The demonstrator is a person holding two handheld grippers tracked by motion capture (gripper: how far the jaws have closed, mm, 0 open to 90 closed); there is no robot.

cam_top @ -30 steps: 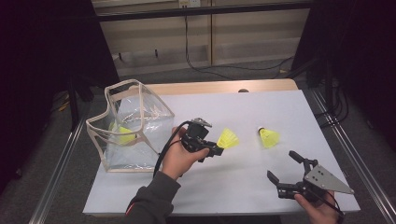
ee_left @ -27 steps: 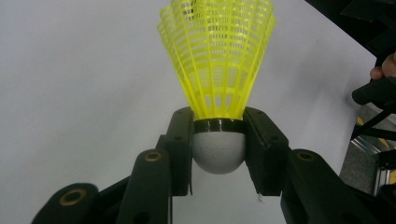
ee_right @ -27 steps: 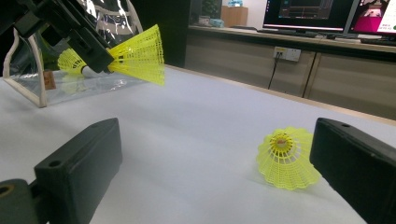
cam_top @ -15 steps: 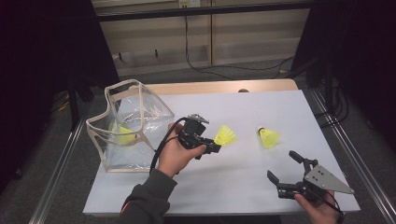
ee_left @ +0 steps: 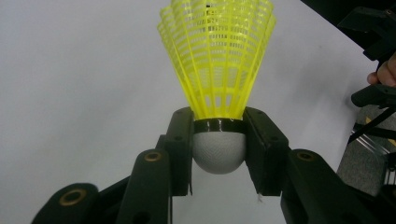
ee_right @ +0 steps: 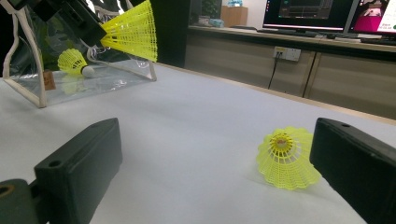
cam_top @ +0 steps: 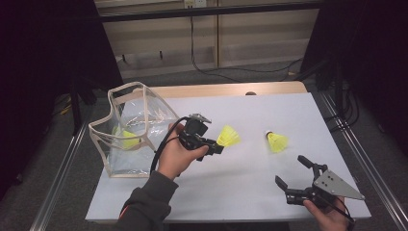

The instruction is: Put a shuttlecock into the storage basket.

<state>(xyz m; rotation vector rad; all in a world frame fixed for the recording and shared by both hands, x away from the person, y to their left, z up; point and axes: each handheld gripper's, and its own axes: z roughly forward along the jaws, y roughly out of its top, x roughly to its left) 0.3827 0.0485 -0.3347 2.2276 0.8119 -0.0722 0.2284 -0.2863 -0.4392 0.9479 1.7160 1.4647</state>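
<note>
The left gripper (cam_top: 217, 147), clamped on a yellow shuttlecock (cam_top: 229, 136) by its white cork end, sits slightly closer to the clear bag (cam_top: 126, 129) than one second ago. The shuttlecock skirt is now raised off the table (cam_top: 231, 187) and points up and to the right in the high view; earlier it lay lower and nearer the second shuttlecock (cam_top: 276, 142). The person's left hand (cam_top: 175, 156) and wrist are also shifted slightly toward the bag.
</note>
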